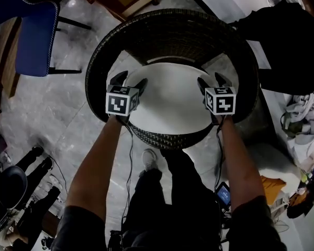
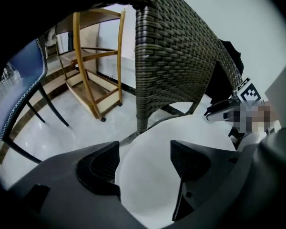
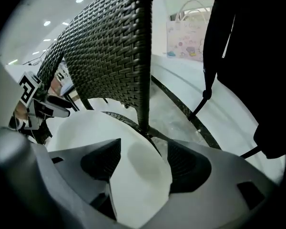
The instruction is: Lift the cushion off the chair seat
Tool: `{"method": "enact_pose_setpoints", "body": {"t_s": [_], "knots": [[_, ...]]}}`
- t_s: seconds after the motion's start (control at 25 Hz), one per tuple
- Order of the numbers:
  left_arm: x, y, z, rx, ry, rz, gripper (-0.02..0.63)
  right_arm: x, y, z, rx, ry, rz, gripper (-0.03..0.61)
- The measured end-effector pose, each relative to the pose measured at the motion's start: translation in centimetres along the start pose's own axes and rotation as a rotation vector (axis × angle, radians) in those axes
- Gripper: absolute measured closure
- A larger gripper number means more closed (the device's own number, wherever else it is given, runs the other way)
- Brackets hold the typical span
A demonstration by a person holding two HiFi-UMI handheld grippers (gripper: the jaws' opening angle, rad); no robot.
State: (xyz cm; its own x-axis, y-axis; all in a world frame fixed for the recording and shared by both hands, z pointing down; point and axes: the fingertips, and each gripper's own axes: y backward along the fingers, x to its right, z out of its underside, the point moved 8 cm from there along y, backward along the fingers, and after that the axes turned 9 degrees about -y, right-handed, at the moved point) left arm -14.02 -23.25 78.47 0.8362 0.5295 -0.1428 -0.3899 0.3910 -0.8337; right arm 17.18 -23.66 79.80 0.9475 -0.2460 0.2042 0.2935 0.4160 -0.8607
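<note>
On chair (image 1: pixel 170 33), cushion (image 1: pixel 170 101) edges between spread fingers (image 2: pixel 101 165): left gripper (image 1: pixel 132 78), right gripper (image 1: pixel 211 78)

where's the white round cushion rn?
Head view, centre: white round cushion sits on the dark woven wicker chair seat, side edges between the open fingers of the left gripper and right gripper.

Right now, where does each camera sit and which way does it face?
Head view: on the person's head, looking steeply down at the cushion in the wicker chair; forearms, left claw, right claw show.
Left gripper view: on the left claw, looking along its open jaws over the cushion.
Right gripper view: on the right claw, likewise.
Shared: each gripper view shows the opposite claw.
</note>
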Motion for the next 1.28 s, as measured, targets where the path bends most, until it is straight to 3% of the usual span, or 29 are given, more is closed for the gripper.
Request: {"method": "enact_pose_setpoints", "body": {"t_s": [0.24,0.68,0.76,0.84,0.96,1.12,1.28], "knots": [[0.0,-2.4,1.8,-0.073,0.034,0.02,0.282,1.0,-1.4,1.1,-0.047,-0.025,-0.011,0.321],[-0.7,-3.9,2.6,-0.062,0.076,-0.047,0.263,1.3,-2.5,1.8,-0.052,-0.054,-0.005,0.321],[-1.2,-3.9,2.9,-0.06,0.118,-0.063,0.213,1.3,-2.5,1.9,-0.055,-0.052,-0.001,0.321],[-1.4,-3.9,3.0,-0.057,0.175,-0.046,0.213,1.2,-2.5,2.0,-0.056,-0.053,-0.005,0.321],[-1.3,-3.8,3.1,-0.056,0.184,-0.037,0.217,1.0,-2.4,2.0,-0.047,-0.049,-0.017,0.324],[-0.9,-3.3,3.1,-0.047,0.147,-0.049,0.263,0.7,-1.9,2.1,-0.027,-0.012,-0.012,0.365],[-0.7,-2.5,3.0,-0.046,0.118,-0.069,0.358,0.3,-1.3,2.2,-0.017,0.043,0.019,0.447]]}}
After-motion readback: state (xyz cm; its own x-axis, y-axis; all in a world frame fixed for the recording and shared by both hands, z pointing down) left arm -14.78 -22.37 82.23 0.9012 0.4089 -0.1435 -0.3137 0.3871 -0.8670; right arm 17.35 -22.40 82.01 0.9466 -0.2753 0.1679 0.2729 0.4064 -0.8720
